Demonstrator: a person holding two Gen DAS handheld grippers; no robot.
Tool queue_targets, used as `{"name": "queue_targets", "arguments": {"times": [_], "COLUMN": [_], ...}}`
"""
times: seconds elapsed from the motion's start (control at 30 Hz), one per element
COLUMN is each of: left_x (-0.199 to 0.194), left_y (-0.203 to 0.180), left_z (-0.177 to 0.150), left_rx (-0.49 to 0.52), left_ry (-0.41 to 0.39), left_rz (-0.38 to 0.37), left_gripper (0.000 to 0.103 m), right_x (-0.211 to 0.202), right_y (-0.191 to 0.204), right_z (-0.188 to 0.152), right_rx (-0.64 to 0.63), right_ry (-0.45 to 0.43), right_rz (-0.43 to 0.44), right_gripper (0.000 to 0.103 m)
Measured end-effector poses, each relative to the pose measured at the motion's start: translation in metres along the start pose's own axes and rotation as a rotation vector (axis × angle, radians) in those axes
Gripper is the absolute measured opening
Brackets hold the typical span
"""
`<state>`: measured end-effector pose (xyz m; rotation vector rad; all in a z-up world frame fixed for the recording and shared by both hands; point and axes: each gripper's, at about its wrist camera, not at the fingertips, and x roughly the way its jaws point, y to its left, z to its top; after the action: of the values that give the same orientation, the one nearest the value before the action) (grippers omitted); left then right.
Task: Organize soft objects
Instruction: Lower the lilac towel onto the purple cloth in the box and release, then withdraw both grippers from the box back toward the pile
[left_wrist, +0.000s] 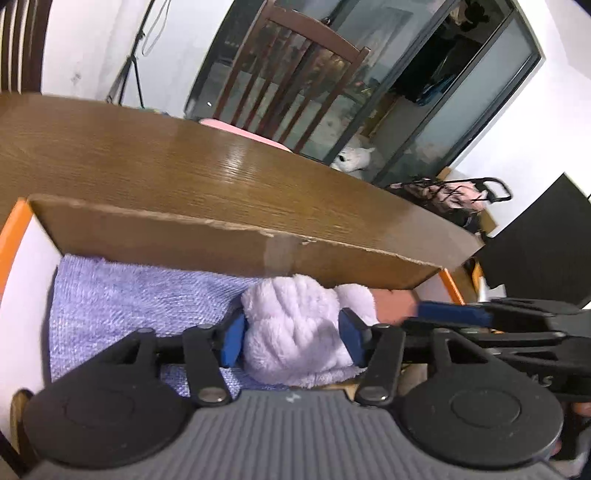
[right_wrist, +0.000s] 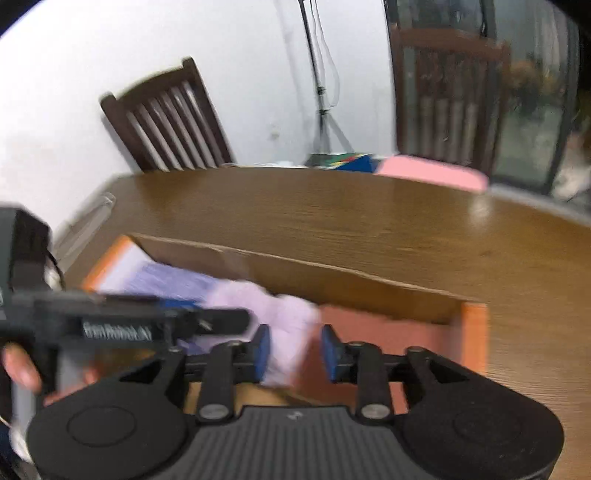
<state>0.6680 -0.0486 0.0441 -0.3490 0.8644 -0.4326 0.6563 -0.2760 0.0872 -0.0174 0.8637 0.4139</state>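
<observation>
Left gripper (left_wrist: 293, 338) fills the bottom of the left wrist view, blue pads partly apart with the fluffy lilac cloth (left_wrist: 295, 332) bunched between them; pads sit at its sides, but a real pinch can't be confirmed. Right gripper (right_wrist: 293, 352), bottom centre of the blurred right wrist view, stands partly open over one edge of the same cloth; nothing clearly clamped.

Largest first: wooden table (left_wrist: 184, 166) across mid-frame, cardboard box (left_wrist: 221, 240) with orange rims in the lower half, purple towel (left_wrist: 129, 302) lining the box floor lower left, then the lilac cloth on it, centre-bottom.

Cloth looks light, limp, plush, not fragile; it will sag and slide. Best grip probably a thick fold or bunched corner, pinched deep.
</observation>
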Motion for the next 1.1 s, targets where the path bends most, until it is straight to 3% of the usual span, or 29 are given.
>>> {"name": "queue_targets", "arguments": {"times": [0.2,0.3,0.4,0.5,0.6,0.77,0.83,0.93,1.1], "left_x": [-0.039,-0.077,-0.125,-0.182,-0.235,-0.289,-0.297,-0.295,-0.284], "left_y": [-0.016,-0.027,-0.039,-0.051,-0.059,-0.065,-0.062,-0.049,-0.036], "left_z": [-0.002,-0.006,-0.024,-0.066,-0.129,-0.232,-0.267,-0.297,-0.308], "left_rx": [0.025,0.068,0.118,0.192,0.250,0.350,0.357,0.315,0.297], "left_ry": [-0.070,-0.115,-0.172,-0.258,-0.348,-0.464,-0.460,-0.394,-0.337], "left_rz": [0.030,0.052,0.077,0.085,0.074,0.120,0.148,0.187,0.172], "left_gripper": [0.079,0.081,0.082,0.087,0.099,0.103,0.103,0.103,0.103], "right_x": [-0.034,-0.068,-0.108,-0.149,-0.178,-0.198,-0.194,-0.183,-0.167], "right_y": [-0.024,-0.016,0.003,0.025,0.052,0.090,0.099,0.111,0.122], "right_z": [-0.024,-0.037,-0.054,-0.084,-0.127,-0.213,-0.240,-0.278,-0.306], "right_rx": [0.082,0.083,0.047,-0.008,-0.062,-0.102,-0.070,-0.004,0.010], "right_ry": [-0.032,-0.103,-0.185,-0.263,-0.330,-0.372,-0.355,-0.316,-0.241], "right_rz": [-0.005,0.004,0.025,0.057,0.089,0.155,0.191,0.190,0.207], "right_gripper": [0.035,0.035,0.042,0.046,0.059,0.062,0.065,0.065,0.065]}}
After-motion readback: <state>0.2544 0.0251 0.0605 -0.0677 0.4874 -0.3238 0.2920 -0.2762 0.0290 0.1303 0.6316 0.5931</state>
